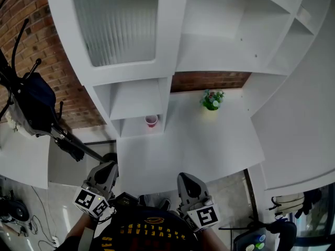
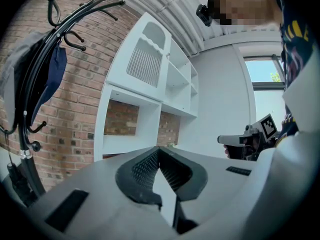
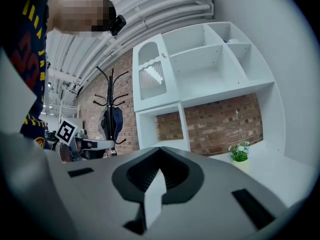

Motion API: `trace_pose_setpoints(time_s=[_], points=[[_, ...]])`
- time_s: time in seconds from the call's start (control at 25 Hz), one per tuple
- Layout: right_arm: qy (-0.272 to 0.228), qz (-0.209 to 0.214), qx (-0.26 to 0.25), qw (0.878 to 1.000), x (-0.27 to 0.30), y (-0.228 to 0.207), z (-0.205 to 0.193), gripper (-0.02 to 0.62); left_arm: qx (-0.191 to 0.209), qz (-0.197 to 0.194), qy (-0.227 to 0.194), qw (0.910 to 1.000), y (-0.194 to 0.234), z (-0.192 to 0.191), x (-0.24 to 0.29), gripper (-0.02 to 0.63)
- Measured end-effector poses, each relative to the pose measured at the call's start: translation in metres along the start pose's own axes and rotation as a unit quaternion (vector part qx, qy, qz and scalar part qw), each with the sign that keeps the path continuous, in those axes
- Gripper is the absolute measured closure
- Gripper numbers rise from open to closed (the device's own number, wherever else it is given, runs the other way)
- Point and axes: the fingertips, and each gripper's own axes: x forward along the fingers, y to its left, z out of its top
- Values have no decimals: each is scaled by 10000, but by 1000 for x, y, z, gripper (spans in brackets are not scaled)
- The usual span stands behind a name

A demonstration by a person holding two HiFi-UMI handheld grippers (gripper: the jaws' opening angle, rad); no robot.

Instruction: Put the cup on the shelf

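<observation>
Cup [image 1: 151,121] stands in the lowest cubby of the shelf [image 1: 137,97], at the back left of the white counter [image 1: 199,143], with a small plant [image 1: 212,99] further right on that counter. Your left gripper [image 1: 107,170] and right gripper [image 1: 188,180] are well apart from it, low near your body at the counter's front edge, each with jaws pressed together on nothing. A coat rack [image 1: 31,95] with something dark hanging on it stands to your left by the brick wall [image 1: 57,72].
</observation>
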Motion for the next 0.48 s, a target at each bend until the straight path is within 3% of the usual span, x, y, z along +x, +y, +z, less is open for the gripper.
trace_pose_setpoints(time_s=[0.12, 0.48], points=[[294, -1, 9, 9996, 0, 1, -10, 601, -16, -1, 8, 10000, 3, 0, 2, 604], [412, -52, 42, 9991, 7, -1, -10, 601, -30, -9, 17, 10000, 14, 4, 8, 604]])
